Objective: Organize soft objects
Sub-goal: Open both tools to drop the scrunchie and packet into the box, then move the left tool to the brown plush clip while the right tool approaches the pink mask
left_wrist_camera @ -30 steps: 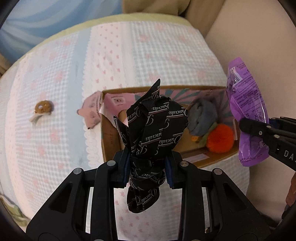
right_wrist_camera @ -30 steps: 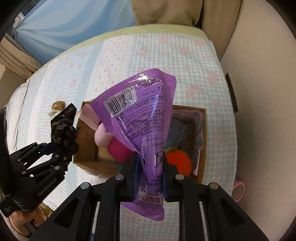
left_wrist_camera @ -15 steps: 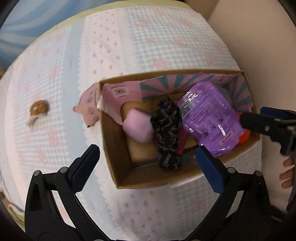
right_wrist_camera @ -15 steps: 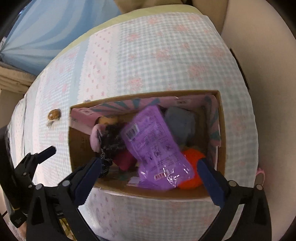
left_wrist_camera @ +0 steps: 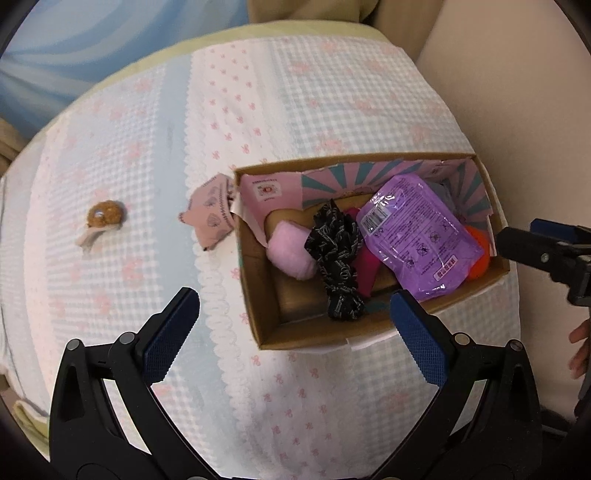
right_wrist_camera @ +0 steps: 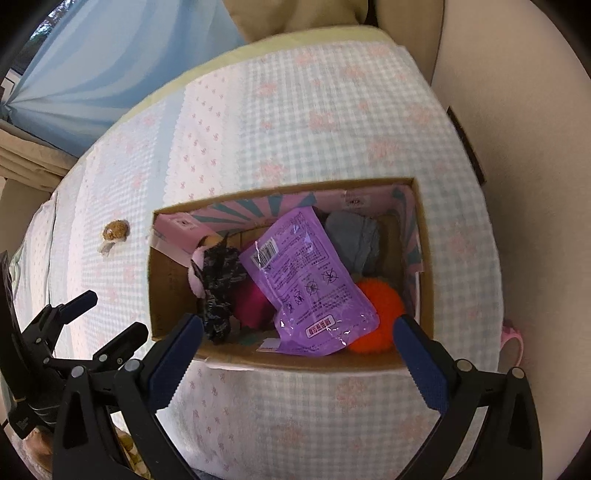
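The purple packet (right_wrist_camera: 309,281) and black scarf (left_wrist_camera: 338,254) lie in the cardboard box (left_wrist_camera: 258,295) among pink, magenta, grey and orange soft things. Nearest, the left gripper (left_wrist_camera: 291,328) and right gripper (right_wrist_camera: 299,354) gape wide, empty. Farther left, a brown toy (left_wrist_camera: 104,216) rests on the quilt (left_wrist_camera: 295,92).

- Pretty clearly a bedroom at home: the whole surface is a bed (left_wrist_camera: 332,92) with a pastel gingham quilt, pink bows and scalloped trim.
- Blue curtain (right_wrist_camera: 92,66) hanging behind it, with a beige pillow (right_wrist_camera: 295,14) at the far end.
- Plain cream wall (right_wrist_camera: 535,184) right alongside the mattress.
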### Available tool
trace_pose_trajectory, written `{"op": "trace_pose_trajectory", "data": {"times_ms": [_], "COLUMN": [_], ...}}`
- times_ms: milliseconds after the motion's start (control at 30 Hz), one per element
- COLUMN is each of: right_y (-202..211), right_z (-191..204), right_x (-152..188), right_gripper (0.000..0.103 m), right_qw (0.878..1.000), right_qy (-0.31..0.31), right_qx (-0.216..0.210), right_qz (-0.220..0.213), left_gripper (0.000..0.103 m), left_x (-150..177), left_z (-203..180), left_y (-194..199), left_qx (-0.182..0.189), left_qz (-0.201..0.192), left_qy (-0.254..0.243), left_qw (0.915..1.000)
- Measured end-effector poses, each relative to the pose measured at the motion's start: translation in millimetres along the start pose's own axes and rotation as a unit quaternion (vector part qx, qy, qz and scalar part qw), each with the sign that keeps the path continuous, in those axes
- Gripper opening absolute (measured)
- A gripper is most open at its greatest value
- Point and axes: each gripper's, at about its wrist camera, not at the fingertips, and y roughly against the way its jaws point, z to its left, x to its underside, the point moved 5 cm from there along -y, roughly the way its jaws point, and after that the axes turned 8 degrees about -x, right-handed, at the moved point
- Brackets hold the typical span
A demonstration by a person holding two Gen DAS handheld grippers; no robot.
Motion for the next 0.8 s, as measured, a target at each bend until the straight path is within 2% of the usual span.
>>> {"op": "trace_pose_trajectory", "data": {"times_ms": [167,433,633,800], "right_y": [32,93,135,156], "right_z": [15,49,82,110], "right_x": [6,31,51,62], "right_gripper": [0.102,0.102,0.102,0.102], "right_qw": [0.999,0.995,0.989,0.983], "right_qy": [0.011,0.047,0.075,0.104], "right_qx": [0.002,0.041,0.042,0.027], "right_qz": [-0.031,-0.077,-0.119,-0.148], "left_gripper": [0.103,0.103,0.103,0.103], "left_x": [8,30,55,74], "left_z": [10,38,69,99], "left_y": [36,111,163,192], "left_qx": [-0.007,-0.016,-0.031,-0.042], "left_qz": [-0.031,-0.108,-0.152,-0.17], "left_qy": [0.007,0.027,0.058,0.088], "left_qw": [0.9995,0.9937,0.9862,0.9805]}}
